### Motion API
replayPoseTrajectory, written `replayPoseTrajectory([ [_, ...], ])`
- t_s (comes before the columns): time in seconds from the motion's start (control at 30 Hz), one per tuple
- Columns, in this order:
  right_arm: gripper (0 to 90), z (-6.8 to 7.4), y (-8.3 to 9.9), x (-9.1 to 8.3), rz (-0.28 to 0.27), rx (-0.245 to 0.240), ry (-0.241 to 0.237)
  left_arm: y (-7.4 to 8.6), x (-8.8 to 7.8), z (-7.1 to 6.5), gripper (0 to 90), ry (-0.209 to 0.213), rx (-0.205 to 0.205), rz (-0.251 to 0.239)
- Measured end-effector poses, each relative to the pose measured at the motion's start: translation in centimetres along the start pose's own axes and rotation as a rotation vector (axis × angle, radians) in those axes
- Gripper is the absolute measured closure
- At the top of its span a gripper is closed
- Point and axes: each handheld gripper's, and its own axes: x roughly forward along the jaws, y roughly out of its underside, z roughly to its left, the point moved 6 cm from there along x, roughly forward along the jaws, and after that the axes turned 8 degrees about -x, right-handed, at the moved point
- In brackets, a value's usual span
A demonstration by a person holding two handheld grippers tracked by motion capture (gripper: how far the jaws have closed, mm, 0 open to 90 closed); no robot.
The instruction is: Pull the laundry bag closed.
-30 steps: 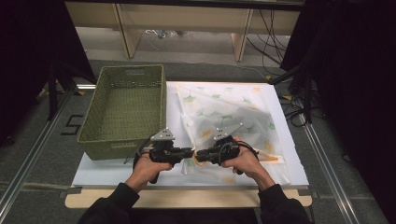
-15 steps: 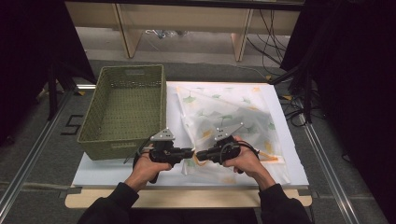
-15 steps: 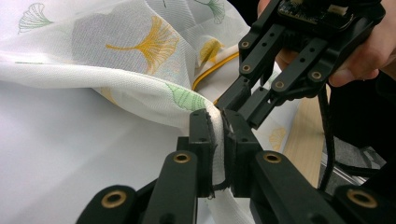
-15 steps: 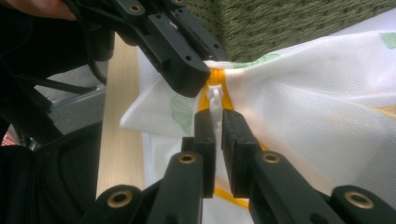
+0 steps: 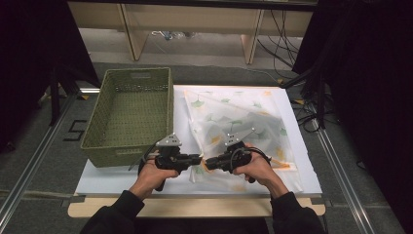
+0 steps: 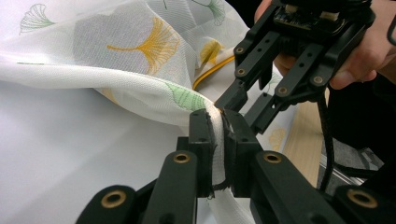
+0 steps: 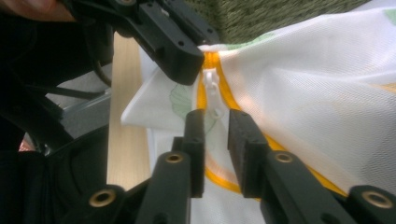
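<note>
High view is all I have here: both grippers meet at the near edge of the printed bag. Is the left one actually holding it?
Observer: Yes. The left gripper is shut on a bunched fold of the mesh bag, with its pads pressing the fabric.
Operator: And the right one?
Observer: The right gripper has just been opening. Its pads stand apart, with the white zipper pull at their tips, not pinched.
Operator: What colour is the zip?
Observer: The zipper tape is yellow-orange.

The basket (image 5: pixel 129 114) stands left of the mesh bag (image 5: pixel 238 122), both on the table (image 5: pixel 112 178).
</note>
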Motion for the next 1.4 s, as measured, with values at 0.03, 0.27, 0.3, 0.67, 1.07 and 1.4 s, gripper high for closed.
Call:
replayPoseTrajectory([
  [0.03,76.5,0.0,0.0,0.1,0.002,-0.014,-0.004,0.0,0.0,0.0,82.6,0.001,0.001,0.000],
  [0.27,74.8,0.2,0.0,0.3,0.003,-0.026,-0.020,0.0,0.0,-0.1,82.6,0.011,0.010,0.005],
  [0.3,75.2,0.2,-0.1,0.4,-0.001,-0.028,-0.015,0.0,0.1,-0.1,82.6,0.016,0.012,0.003],
  [0.67,81.4,-0.1,-0.3,0.1,-0.040,-0.045,-0.017,0.1,0.0,-0.1,82.5,0.019,0.016,0.005],
  [1.07,84.1,-0.1,-0.4,-0.2,-0.039,-0.032,0.000,0.1,0.1,0.0,82.4,0.007,0.021,0.008],
  [1.4,84.8,0.1,-0.6,-0.5,-0.037,-0.020,0.016,0.1,0.1,0.0,82.4,-0.002,0.023,0.009],
])
